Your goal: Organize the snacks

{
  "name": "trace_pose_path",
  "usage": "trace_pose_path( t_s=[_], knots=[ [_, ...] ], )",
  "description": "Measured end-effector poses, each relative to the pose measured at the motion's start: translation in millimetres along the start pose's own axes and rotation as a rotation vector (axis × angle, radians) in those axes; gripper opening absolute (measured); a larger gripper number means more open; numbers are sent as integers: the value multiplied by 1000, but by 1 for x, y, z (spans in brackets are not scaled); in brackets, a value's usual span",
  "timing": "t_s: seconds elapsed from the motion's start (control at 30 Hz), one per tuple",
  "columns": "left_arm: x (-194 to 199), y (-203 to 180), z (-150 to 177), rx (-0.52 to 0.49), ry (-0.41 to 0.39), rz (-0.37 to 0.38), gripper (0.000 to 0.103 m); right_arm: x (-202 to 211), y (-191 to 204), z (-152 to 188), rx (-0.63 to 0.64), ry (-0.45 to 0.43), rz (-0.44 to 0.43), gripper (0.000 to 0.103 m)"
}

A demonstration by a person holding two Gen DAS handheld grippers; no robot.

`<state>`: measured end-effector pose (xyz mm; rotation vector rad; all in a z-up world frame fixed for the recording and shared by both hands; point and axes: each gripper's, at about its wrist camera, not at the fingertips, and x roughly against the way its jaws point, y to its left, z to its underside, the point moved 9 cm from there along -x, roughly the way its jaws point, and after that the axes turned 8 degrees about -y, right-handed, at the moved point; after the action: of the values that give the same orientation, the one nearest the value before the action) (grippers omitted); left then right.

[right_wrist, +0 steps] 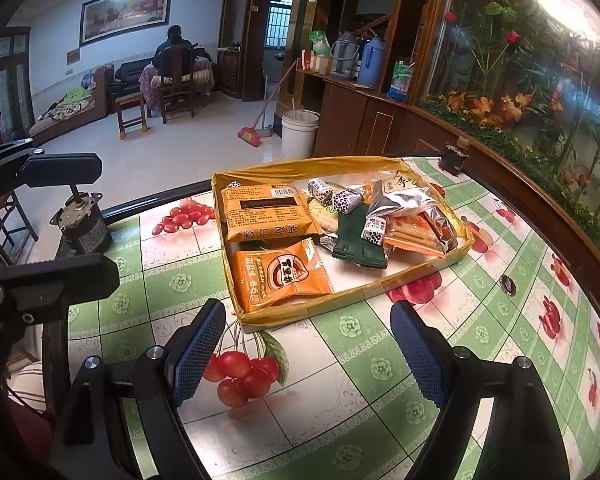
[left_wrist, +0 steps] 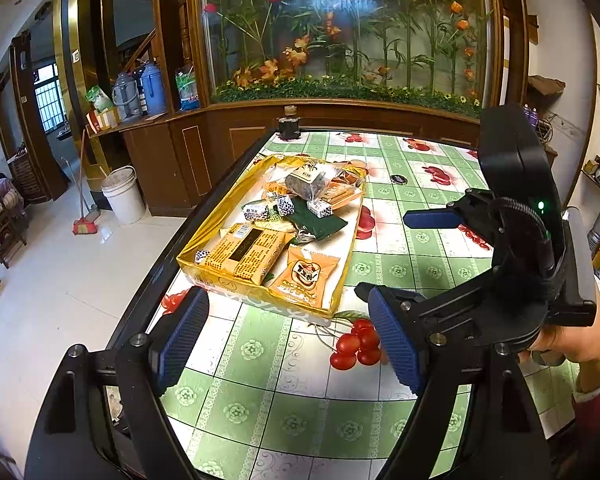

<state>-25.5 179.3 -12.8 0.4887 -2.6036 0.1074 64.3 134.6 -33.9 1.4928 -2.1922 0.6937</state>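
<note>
While the snack packets are heaped together in it, the shallow gold tray (right_wrist: 420, 276) is seen resting on the table's green checked, fruit-printed oilcloth (right_wrist: 352, 364), close to the table edge that faces the tiled floor. At the tray's near corner an orange snack packet (right_wrist: 278, 278) with a round emblem lies flat, and just behind it a larger orange biscuit pack (right_wrist: 266, 210) with a dark band is laid. Small black-and-white wrapped sweets (right_wrist: 342, 199), a dark green sachet (right_wrist: 358, 242) and clear and foil bags (right_wrist: 408, 200) are piled toward the far end. The right gripper (right_wrist: 308, 356) is held above the cloth just short of the tray, its blue-padded fingers (right_wrist: 198, 356) spread wide with nothing between them. The left gripper (left_wrist: 288, 340) is likewise held wide and empty before the tray's near end. A dark bottle (left_wrist: 289, 124) stands at the table's far edge, well apart from the tray. On the floor beyond, a white bucket (right_wrist: 299, 132) and a red broom (right_wrist: 250, 136) can be made out.
</note>
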Motion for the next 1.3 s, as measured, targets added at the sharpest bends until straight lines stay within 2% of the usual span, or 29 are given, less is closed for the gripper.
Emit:
trace_pose_path(
  t_s=[1.1, 1.3],
  knots=[
    [-18, 4, -2, 55, 68, 66, 82, 3, -36, 2, -47, -7, 20, 87],
    [-17, 6, -6, 71, 52, 75, 82, 1, -36, 1, -43, -7, 17, 87]
  ],
)
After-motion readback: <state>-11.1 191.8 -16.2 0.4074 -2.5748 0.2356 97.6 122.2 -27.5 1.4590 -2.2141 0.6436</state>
